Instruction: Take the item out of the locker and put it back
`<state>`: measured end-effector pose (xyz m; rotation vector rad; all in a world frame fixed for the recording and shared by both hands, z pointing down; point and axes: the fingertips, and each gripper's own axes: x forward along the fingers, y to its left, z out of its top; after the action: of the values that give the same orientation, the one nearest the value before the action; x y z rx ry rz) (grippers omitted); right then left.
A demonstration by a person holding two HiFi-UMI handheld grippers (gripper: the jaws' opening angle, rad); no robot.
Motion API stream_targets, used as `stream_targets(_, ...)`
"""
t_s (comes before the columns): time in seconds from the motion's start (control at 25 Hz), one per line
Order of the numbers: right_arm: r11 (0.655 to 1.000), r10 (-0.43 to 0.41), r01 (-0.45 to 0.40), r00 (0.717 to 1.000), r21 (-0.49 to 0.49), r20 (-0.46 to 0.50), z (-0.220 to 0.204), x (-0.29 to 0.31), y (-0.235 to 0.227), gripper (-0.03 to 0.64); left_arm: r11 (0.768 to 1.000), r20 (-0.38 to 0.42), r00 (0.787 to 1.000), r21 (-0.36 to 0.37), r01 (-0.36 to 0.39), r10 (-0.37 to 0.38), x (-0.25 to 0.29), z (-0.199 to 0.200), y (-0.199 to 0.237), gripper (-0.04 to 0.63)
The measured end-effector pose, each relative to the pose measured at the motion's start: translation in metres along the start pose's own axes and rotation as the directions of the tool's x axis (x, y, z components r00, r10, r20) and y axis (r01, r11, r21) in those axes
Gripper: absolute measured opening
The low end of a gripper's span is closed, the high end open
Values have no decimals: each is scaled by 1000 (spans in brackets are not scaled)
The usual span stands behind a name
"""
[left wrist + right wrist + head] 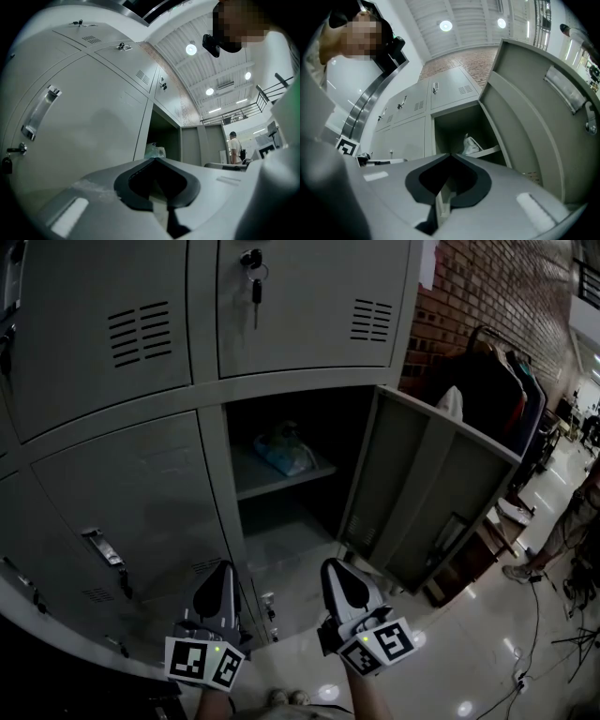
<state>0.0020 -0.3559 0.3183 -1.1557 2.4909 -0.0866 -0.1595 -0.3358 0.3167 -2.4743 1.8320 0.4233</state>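
The item, a crumpled clear plastic bag (284, 451), lies on the shelf (258, 481) inside the open grey locker. The locker door (441, 493) stands swung out to the right. Both grippers hang low in front of the locker, well short of the opening. My left gripper (225, 570) is shut with nothing in it, below and left of the opening. My right gripper (334, 568) is shut and empty too, under the opening's right side. The left gripper view shows the bag (154, 151) just above the closed tips (154, 160). In the right gripper view the bag (472, 144) sits beyond the closed tips (450, 155).
Closed lockers surround the open one; a key (254, 284) hangs in the door above. A clothes rack (497, 390) stands by the brick wall behind the open door. A person (567, 531) stands at the far right, with cables (536, 615) across the shiny floor.
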Motion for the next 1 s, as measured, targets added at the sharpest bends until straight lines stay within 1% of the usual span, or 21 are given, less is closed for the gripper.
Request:
stream_targets(0.28, 1000, 30, -30, 1000, 4, 2, 11, -9, 8, 3, 1000, -19, 1000, -13, -6, 6, -8, -3, -15, 5)
stream_targets(0.44, 999, 48, -48, 999, -4, 12, 12, -29, 13, 3, 999, -24, 999, -7, 33, -34, -22, -14, -41, 5)
stream_targets(0.56, 1000, 21, -21, 1000, 14, 9, -5, -54, 20, 3, 998, -39, 999, -48, 33, -35, -46, -33, -49, 5)
stream_targets(0.64, 999, 13, -13, 1000, 38, -8, -18, -78, 30, 3, 996, -52, 998, -78, 37, -41, -68, -45, -57, 5)
stream_targets(0.72, 999, 14, -13, 1000, 41, -26, -27, -104, 46, 3, 995, -49, 997, -82, 53, -57, -97, -49, -71, 5)
stream_targets(0.8, 999, 22, -21, 999, 43, -33, -32, -132, 70, 3, 995, -39, 998, -87, 54, -57, -134, -49, -80, 5)
stream_targets(0.88, 998, 35, -34, 999, 44, -30, -35, -166, 100, 3, 994, -34, 998, -95, 46, -50, -177, -50, -89, 5)
stream_targets(1.0, 998, 56, -55, 998, 30, -30, -34, -222, 152, 3, 995, -23, 999, -94, 42, -45, -256, -43, -111, 5)
